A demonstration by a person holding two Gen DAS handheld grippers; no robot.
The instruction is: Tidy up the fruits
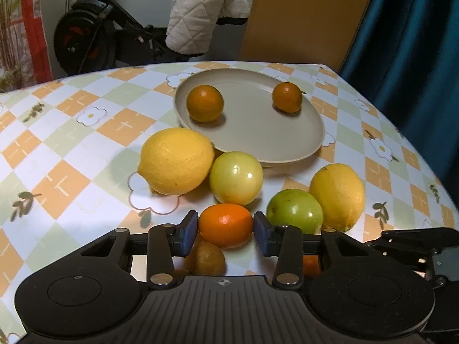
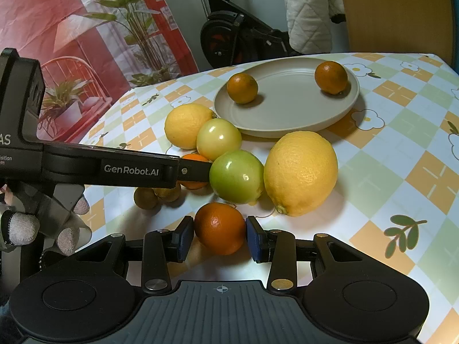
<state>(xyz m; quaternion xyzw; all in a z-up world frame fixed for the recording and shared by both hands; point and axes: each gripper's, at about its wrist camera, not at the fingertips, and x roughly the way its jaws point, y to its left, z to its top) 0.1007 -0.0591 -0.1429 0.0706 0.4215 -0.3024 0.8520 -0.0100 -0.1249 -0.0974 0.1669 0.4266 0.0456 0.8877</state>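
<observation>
Left gripper [image 1: 225,229] clamped on a small orange [image 1: 225,225]; right gripper [image 2: 219,236] clamped on another orange [image 2: 220,228], both near side of the beige plate [image 2: 287,114]. Beyond: green tomatoes, lemons. Farthest, on the plate: two mandarins.

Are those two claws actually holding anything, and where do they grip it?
Yes. The left gripper pinches an orange by its sides; the right gripper pinches another orange the same way.

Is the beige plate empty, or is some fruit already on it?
Not empty. Two small oranges sit apart on the plate; the other fruit lies on the table.
</observation>
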